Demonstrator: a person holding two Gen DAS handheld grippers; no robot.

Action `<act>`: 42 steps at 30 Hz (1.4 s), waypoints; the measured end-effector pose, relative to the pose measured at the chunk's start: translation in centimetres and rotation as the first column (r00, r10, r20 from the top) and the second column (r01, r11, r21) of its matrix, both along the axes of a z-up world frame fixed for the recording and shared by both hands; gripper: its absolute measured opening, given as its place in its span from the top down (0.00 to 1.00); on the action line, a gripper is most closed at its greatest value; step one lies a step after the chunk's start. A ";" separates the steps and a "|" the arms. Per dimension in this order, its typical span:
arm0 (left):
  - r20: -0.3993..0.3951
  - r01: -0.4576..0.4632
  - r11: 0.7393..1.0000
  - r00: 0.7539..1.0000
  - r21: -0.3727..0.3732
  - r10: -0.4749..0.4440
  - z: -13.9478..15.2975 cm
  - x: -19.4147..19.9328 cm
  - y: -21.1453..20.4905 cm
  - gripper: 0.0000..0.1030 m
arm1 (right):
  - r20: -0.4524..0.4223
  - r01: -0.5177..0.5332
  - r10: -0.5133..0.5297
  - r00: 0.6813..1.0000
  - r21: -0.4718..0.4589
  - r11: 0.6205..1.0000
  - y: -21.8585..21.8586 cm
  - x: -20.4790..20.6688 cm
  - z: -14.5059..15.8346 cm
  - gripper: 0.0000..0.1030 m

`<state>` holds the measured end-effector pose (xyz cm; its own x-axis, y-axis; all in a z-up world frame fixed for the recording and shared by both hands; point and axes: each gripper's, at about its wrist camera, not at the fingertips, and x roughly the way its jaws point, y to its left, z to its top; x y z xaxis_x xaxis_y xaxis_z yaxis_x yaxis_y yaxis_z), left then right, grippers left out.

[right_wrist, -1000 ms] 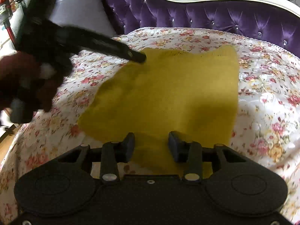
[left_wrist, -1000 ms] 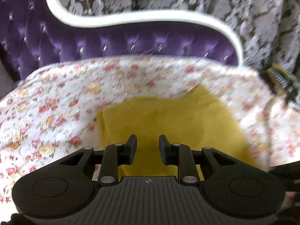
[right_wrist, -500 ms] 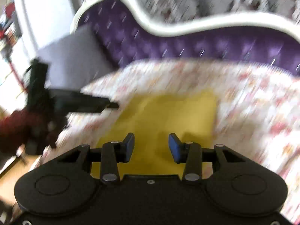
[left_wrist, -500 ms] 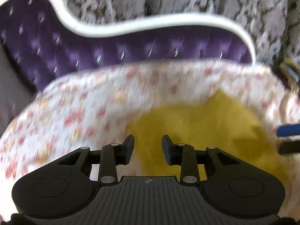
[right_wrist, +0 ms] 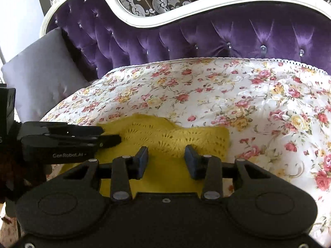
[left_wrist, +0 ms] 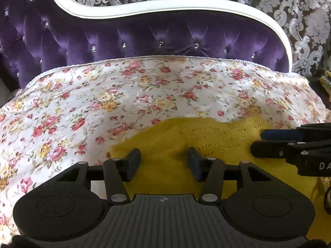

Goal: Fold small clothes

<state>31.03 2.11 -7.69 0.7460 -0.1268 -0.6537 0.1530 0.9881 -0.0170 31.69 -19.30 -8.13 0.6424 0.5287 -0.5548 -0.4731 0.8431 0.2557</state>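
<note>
A yellow knitted garment (left_wrist: 217,138) lies on the floral bedspread (left_wrist: 103,107), its far part showing an openwork knit. My left gripper (left_wrist: 164,163) hovers over the garment's near left part. Its jaws are opening and no cloth is between them. In the right wrist view the same garment (right_wrist: 175,136) lies under my right gripper (right_wrist: 167,161), whose jaws stand apart with nothing pinched. Each gripper shows in the other's view: the right gripper (left_wrist: 257,141) comes in from the right edge, and the left gripper (right_wrist: 111,135) comes in from the left, its tips over the garment's left edge.
A purple tufted headboard (left_wrist: 165,39) with a white frame runs along the far side of the bed. A grey cushion (right_wrist: 39,72) leans at its left end. Patterned curtain (left_wrist: 289,4) hangs behind. Bare bedspread (right_wrist: 269,103) stretches to the right of the garment.
Both cameras have swung and come down close over the garment's near edge. The left jaws have spread wider. The right gripper's tips have come into the left wrist view from the right.
</note>
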 end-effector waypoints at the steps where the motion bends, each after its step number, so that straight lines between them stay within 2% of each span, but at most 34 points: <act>1: -0.003 -0.004 1.000 1.000 0.002 0.004 0.1 0.0 -0.1 0.51 | 0.010 -0.003 0.003 1.000 -0.020 1.000 0.2 -0.3 0.1 0.52; 5: -0.020 -0.030 1.000 0.999 0.004 0.030 0.9 0.1 -0.4 0.51 | 0.041 -0.002 0.004 0.999 -0.033 0.999 0.5 -0.7 0.9 0.48; 9: -0.035 -0.048 0.999 0.998 0.005 0.048 2.2 -1.0 -0.6 0.45 | 0.088 0.017 -0.015 0.996 -0.016 1.000 -0.2 -2.3 2.7 0.32; 11: -0.034 -0.059 0.998 0.998 0.012 0.059 2.9 -2.2 -0.7 0.42 | 0.114 0.035 -0.033 0.993 -0.021 0.999 -0.5 -3.9 3.7 0.30; 15: -0.019 -0.073 0.997 0.997 -0.005 0.072 4.4 -5.4 -0.7 0.42 | 0.130 0.077 -0.076 0.989 0.002 0.997 -1.5 -7.2 5.1 0.08; 18: -0.015 -0.088 0.996 0.996 -0.006 0.088 5.3 -7.9 -1.0 0.42 | 0.126 0.102 -0.103 0.987 0.011 0.995 -2.2 -10.1 5.7 0.00; 26: 0.007 -0.104 0.994 0.994 -0.024 0.105 7.1 -15.1 -2.5 0.42 | 0.096 0.116 -0.117 0.988 0.017 0.993 -2.2 -17.0 6.5 0.00; 32: 0.036 -0.161 0.986 0.987 0.044 0.159 7.6 -20.2 -4.2 0.42 | 0.114 0.127 -0.128 0.985 0.016 0.992 -1.9 -21.2 7.1 0.01; 35: 0.051 -0.182 0.982 0.982 0.042 0.180 7.7 -22.6 -4.7 0.42 | 0.131 0.147 -0.146 0.981 -0.001 0.989 -1.8 -23.1 7.2 0.01; 38: 0.046 -0.177 0.984 0.983 -0.006 0.178 7.6 -24.4 -4.7 0.42 | 0.144 0.209 -0.200 0.969 -0.048 0.977 -1.5 -24.7 7.2 0.01; 42: -0.006 -0.149 0.981 0.989 -0.122 0.149 7.1 -26.0 -3.8 0.42 | 0.171 0.275 -0.257 0.951 -0.094 0.957 -1.2 -26.5 7.1 0.01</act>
